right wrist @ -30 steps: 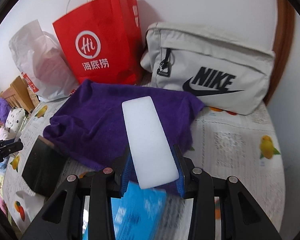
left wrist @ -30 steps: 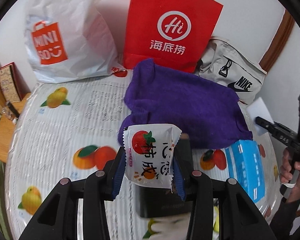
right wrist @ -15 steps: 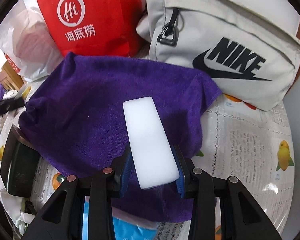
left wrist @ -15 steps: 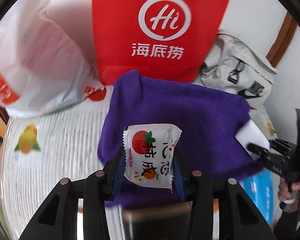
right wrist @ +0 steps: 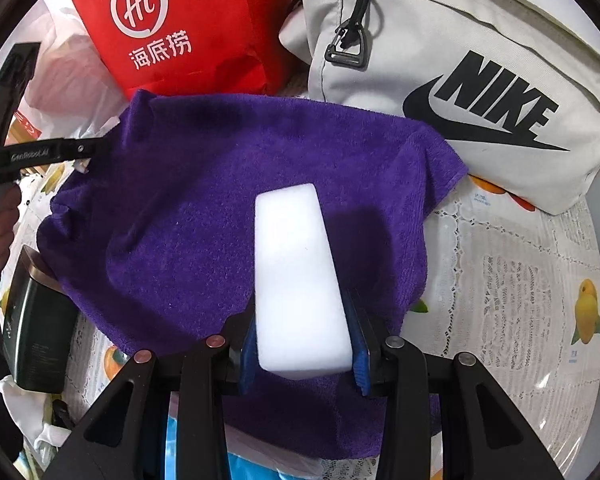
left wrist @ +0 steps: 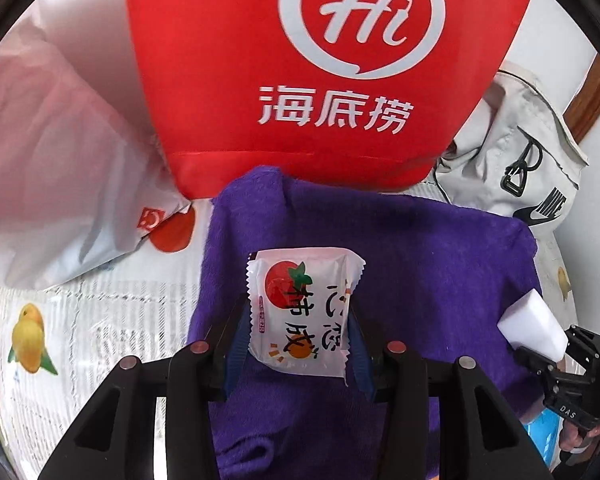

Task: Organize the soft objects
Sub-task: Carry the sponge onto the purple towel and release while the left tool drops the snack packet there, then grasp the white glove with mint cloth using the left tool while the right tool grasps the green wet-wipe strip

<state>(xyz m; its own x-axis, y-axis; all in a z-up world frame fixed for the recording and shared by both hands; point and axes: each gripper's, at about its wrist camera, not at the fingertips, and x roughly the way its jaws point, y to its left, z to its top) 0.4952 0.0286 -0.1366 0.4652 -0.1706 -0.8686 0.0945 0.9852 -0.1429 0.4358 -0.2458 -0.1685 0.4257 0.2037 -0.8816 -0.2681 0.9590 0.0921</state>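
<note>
Blue pads of the left gripper (left wrist: 298, 346) are pinching a snack packet (left wrist: 300, 312) by its side edges above the purple towel (left wrist: 440, 264); it looks light, crinkly and likely slippery, so the sides suit it. Beside it, the right gripper (right wrist: 304, 354) is clamping a white sponge block (right wrist: 296, 276) near its base, probably soft and squashable.

one purple towel (right wrist: 228, 208), one sponge (right wrist: 300, 280), three bags (right wrist: 188, 20)
</note>
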